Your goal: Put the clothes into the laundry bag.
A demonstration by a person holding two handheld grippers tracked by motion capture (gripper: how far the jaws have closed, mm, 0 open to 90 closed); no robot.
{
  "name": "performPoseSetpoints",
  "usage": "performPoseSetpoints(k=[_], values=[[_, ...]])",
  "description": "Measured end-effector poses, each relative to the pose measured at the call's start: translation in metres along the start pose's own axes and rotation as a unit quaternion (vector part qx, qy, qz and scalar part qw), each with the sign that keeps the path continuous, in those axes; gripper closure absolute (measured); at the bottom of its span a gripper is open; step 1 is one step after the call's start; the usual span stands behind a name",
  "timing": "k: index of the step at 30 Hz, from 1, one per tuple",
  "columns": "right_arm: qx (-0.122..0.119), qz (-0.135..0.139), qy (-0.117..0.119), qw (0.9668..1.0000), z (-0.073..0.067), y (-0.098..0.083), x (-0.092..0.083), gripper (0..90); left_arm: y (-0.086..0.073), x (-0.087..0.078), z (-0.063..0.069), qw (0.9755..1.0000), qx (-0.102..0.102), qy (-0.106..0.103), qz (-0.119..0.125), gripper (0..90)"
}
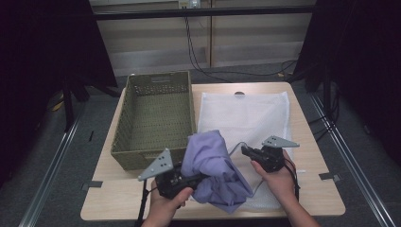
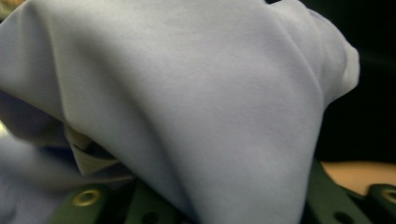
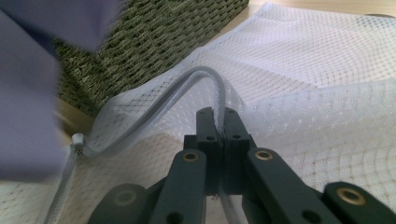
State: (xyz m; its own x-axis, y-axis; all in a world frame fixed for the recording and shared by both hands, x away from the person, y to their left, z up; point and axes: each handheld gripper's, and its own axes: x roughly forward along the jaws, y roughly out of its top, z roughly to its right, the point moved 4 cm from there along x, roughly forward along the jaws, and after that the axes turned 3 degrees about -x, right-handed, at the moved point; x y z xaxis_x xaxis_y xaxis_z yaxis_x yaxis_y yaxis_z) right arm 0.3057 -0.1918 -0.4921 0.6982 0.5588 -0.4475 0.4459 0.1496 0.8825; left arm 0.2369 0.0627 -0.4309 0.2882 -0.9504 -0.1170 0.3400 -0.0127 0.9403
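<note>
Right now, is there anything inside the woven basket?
No, the high view shows the woven basket with a bare bottom, while the lavender cloth hangs in front of it from the left gripper.

An open woven basket (image 1: pixel 154 118) sits on the left part of the wooden table (image 1: pixel 312 156). Black cables (image 1: pixel 198 52) trail on the floor beyond.

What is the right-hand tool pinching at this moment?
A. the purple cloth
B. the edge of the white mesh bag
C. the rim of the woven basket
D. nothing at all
B: in the right gripper view the right tool has its jaws shut on the corded edge of the white mesh bag, lifting it off the table.
</note>
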Motion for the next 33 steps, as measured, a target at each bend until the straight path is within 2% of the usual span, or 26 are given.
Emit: performPoseSetpoints(k=[1, 2, 3, 4, 5, 6, 7, 8, 9, 12, 13, 15, 16, 17, 18, 19, 20, 21, 23, 25, 27, 28, 30, 32, 33], values=[[-0.001, -0.001, 0.003, 1.0000, -0.001, 0.001, 0.000, 89.0, -0.010, 0.004, -0.003, 0.9998, 0.007, 0.007, -0.016, 64.1], [-0.001, -0.002, 0.005, 1.0000, -0.002, 0.001, 0.000, 89.0, -0.027, 0.009, -0.008, 0.9991, 0.002, 0.021, -0.037, 61.8], [-0.003, -0.003, 0.011, 0.9999, -0.003, 0.002, 0.000, 89.0, -0.036, 0.013, -0.011, 0.9986, -0.008, 0.025, -0.045, 56.2], [-0.003, -0.003, 0.011, 0.9999, -0.004, 0.002, -0.001, 88.9, -0.046, 0.016, -0.015, 0.9974, -0.008, 0.030, -0.065, 51.1], [-0.006, -0.006, 0.010, 0.9999, -0.005, 0.002, -0.001, 88.9, -0.052, 0.019, -0.017, 0.9969, -0.004, 0.033, -0.071, 45.1], [-0.009, -0.006, 0.008, 0.9999, -0.005, 0.002, -0.001, 88.9, -0.058, 0.022, -0.022, 0.9955, -0.005, 0.050, -0.081, 38.2], [-0.011, -0.009, 0.008, 0.9999, -0.006, 0.002, -0.001, 88.9, -0.059, 0.023, -0.023, 0.9958, -0.015, 0.050, -0.075, 28.2], [-0.010, -0.011, 0.010, 0.9998, -0.007, 0.001, -0.001, 88.8, -0.058, 0.024, -0.025, 0.9960, -0.019, 0.054, -0.068, 23.3], [-0.010, -0.014, 0.012, 0.9998, -0.007, 0.001, -0.001, 88.8, -0.055, 0.023, -0.025, 0.9952, -0.016, 0.068, -0.069, 20.2], [-0.010, -0.023, 0.020, 0.9995, -0.010, 0.000, 0.000, 88.7, -0.048, 0.026, -0.025, 0.9946, -0.018, 0.077, -0.067, 13.2], [-0.013, -0.027, 0.021, 0.9993, -0.011, 0.000, 0.001, 88.5, -0.049, 0.028, -0.026, 0.9936, -0.017, 0.080, -0.077, 12.6], [-0.010, -0.033, 0.022, 0.9992, -0.013, -0.001, 0.001, 88.2, -0.056, 0.036, -0.030, 0.9900, -0.030, 0.096, -0.099, 14.9], [-0.007, -0.034, 0.023, 0.9991, -0.013, 0.000, 0.001, 88.1, -0.062, 0.041, -0.034, 0.9865, -0.038, 0.104, -0.121, 22.7], [-0.004, -0.036, 0.025, 0.9990, -0.013, 0.000, 0.001, 87.9, -0.065, 0.044, -0.034, 0.9851, -0.038, 0.104, -0.132, 31.6], [-0.002, -0.036, 0.026, 0.9990, -0.013, 0.000, 0.000, 87.7, -0.069, 0.046, -0.035, 0.9831, -0.018, 0.106, -0.148, 40.9], [0.000, -0.036, 0.032, 0.9989, -0.014, 0.000, 0.000, 87.6, -0.071, 0.048, -0.035, 0.9794, 0.000, 0.119, -0.163, 51.2], [0.000, -0.039, 0.030, 0.9988, -0.013, 0.000, 0.000, 87.6, -0.071, 0.049, -0.035, 0.9766, 0.009, 0.127, -0.173, 59.1], [0.001, -0.039, 0.029, 0.9988, -0.012, -0.001, -0.001, 87.5, -0.069, 0.049, -0.034, 0.9760, 0.010, 0.130, -0.174, 67.7], [0.004, -0.035, 0.033, 0.9988, -0.012, -0.001, -0.001, 87.5, -0.061, 0.048, -0.032, 0.9767, 0.008, 0.136, -0.166, 73.8], [0.007, -0.024, 0.032, 0.9992, -0.010, -0.001, -0.002, 87.5, -0.050, 0.045, -0.029, 0.9833, 0.002, 0.126, -0.132, 75.1], [0.013, -0.019, 0.025, 0.9994, -0.009, 0.000, -0.002, 87.5, -0.036, 0.039, -0.024, 0.9903, 0.000, 0.106, -0.090, 75.4], [0.013, -0.010, 0.022, 0.9996, -0.008, 0.001, -0.003, 87.4, -0.031, 0.037, -0.022, 0.9925, -0.001, 0.098, -0.073, 75.3], [0.017, -0.005, 0.021, 0.9996, -0.008, 0.002, -0.004, 87.3, -0.019, 0.033, -0.015, 0.9974, 0.002, 0.063, -0.035, 75.1], [0.023, -0.004, 0.017, 0.9996, -0.007, 0.002, -0.005, 87.3, -0.010, 0.028, -0.010, 0.9995, 0.012, 0.024, -0.016, 74.5], [0.032, -0.002, 0.022, 0.9992, -0.007, 0.003, -0.005, 87.3, -0.007, 0.028, -0.008, 0.9999, 0.007, 0.006, -0.006, 74.3]])
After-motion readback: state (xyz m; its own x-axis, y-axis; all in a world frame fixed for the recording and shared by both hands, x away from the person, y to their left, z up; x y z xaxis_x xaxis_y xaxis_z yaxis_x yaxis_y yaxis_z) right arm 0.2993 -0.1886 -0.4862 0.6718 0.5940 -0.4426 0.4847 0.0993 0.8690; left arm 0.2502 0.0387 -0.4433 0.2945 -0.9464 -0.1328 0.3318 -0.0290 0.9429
